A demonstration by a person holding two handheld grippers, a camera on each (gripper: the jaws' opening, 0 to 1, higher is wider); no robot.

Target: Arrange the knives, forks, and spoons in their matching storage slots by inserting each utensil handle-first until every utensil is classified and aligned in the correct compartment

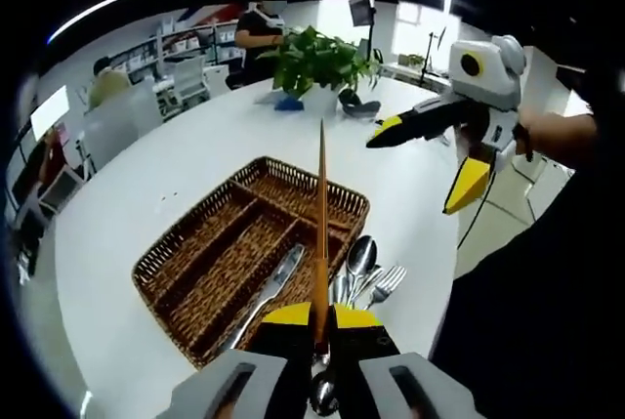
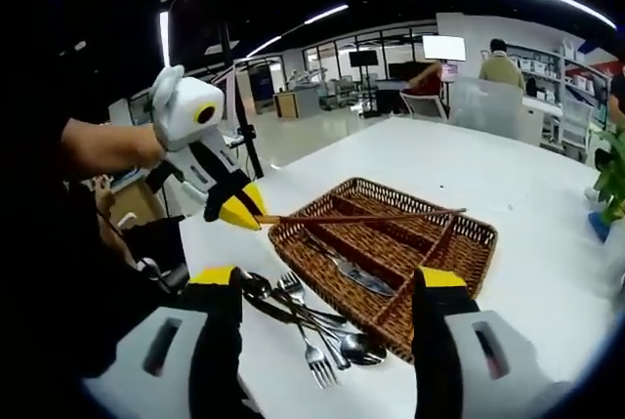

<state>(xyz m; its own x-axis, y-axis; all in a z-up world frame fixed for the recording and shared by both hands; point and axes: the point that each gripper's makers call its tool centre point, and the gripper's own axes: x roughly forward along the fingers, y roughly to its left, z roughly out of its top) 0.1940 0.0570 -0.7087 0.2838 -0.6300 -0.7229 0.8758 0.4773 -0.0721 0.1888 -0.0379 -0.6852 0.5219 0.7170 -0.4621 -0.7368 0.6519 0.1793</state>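
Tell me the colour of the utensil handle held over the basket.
Orange-brown handle, clearest in the left gripper view.

1 basket, 1 knife, 2 forks, 2 spoons.

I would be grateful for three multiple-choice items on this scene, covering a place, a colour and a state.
1. The knife lies: A) in the wicker basket; B) beside the plant; C) in a gripper.
2. The long handle held by the left gripper is: A) blue; B) brown; C) white.
3. The right gripper is: A) shut on a fork; B) shut on a spoon; C) open.
Answers: A, it rests in one compartment; B, the handle over the basket is brown; C, its jaws stand wide apart with nothing between.
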